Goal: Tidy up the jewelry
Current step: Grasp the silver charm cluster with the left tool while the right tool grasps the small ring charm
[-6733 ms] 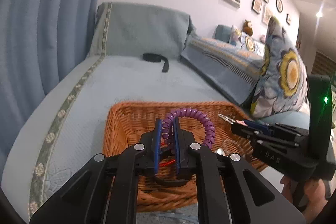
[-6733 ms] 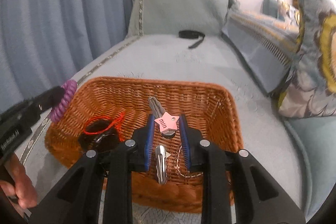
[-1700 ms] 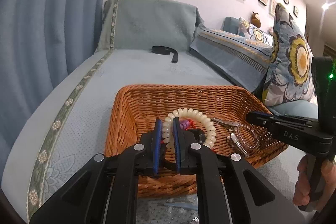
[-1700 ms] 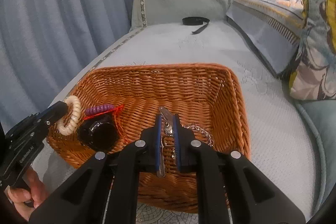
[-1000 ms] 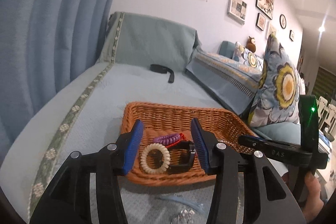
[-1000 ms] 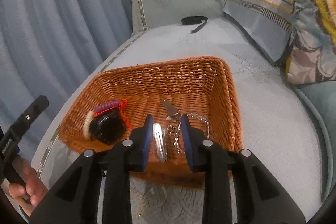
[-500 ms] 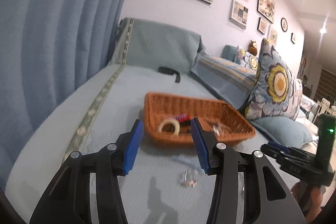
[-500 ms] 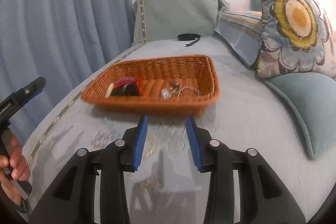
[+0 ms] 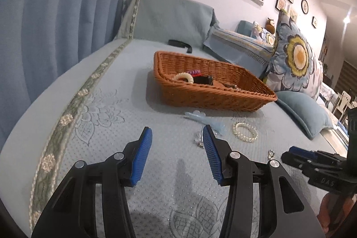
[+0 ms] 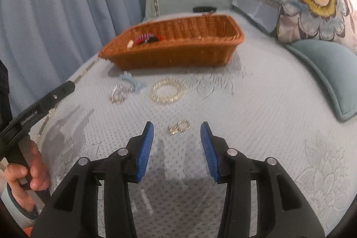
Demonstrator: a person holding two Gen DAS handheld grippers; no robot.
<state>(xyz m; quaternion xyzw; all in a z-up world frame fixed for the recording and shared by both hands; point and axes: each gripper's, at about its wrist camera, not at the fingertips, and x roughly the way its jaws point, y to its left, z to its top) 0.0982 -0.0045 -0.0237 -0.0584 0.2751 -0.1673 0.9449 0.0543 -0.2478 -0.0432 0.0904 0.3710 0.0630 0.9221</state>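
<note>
A brown wicker basket (image 9: 214, 95) (image 10: 178, 55) sits on the blue bed cover and holds a cream spiral hair tie (image 9: 184, 77), a purple one and a black item. On the cover in front of it lie a light blue hair clip (image 9: 204, 119) (image 10: 131, 81), a pearl bracelet (image 9: 245, 135) (image 10: 167, 92), a small silvery piece (image 9: 198, 139) (image 10: 118, 94) and a small gold piece (image 10: 179, 127). My left gripper (image 9: 177, 156) hovers open and empty, the silvery piece beside its right finger. My right gripper (image 10: 177, 145) is opening, empty, just short of the gold piece.
A flowered cushion (image 9: 296, 59) and a plain blue pillow (image 9: 303, 113) lie to the right of the basket. Blue curtains (image 9: 55, 15) hang on the left. A black strap (image 9: 179, 44) lies farther up the bed. A hand (image 10: 24, 173) holds the left gripper's handle.
Both grippers have pulled back from the basket and sunk toward the cover, so loose jewelry now lies close before them. The right jaws stand wider than a second ago.
</note>
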